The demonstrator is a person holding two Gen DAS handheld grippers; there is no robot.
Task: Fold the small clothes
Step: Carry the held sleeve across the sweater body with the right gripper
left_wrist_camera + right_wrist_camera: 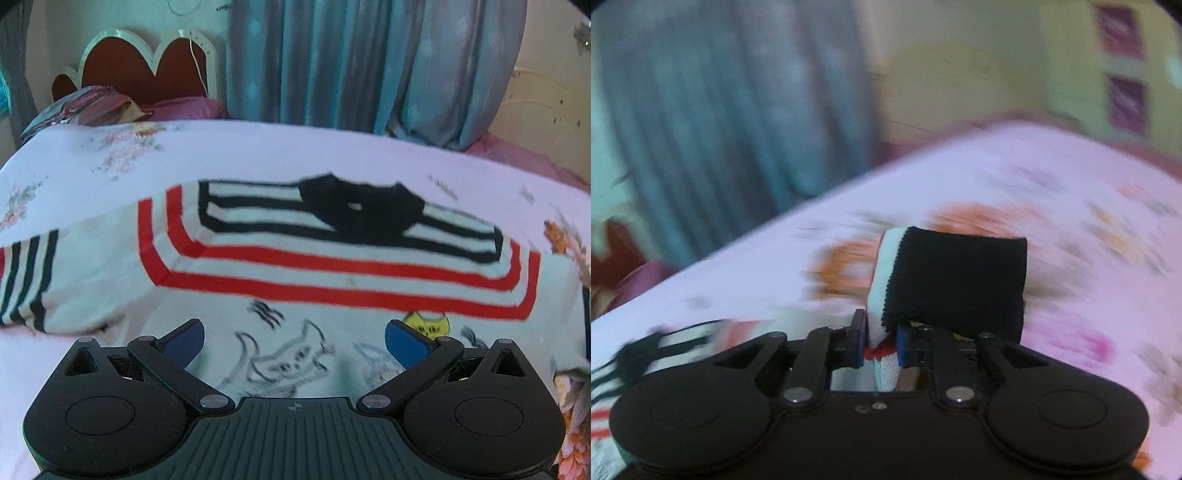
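well, a small white top [295,266] lies spread flat on the bed [92,177], front up, its black collar [360,214] toward the far edge near the curtain [369,62]. black stripes ring the collar, red stripes [332,291] run below them, and cat drawings [284,358] cover the lower chest. one sleeve [29,280] with dark stripes lies out to the left side of the left wrist view.

the left gripper [293,343] hovers over the cat drawings with its jaws wide apart and nothing between the blue pads [188,341].

in the right wrist view, which is badly smeared, the right gripper [881,341] has its jaws nearly together, pinching cloth: the other sleeve [886,295], white with a bit of red showing between the pads [900,345]. its black cuff [960,280] stands up just past the fingertips, lifted clear of the floral sheet [1071,206], probably folded over on itself, though the blur makes that hard to judge. striped cloth [646,354] of the same top shows at the lower left of that view.

a red headboard [144,70] and pillows [92,107] sit at the far left of the bed.
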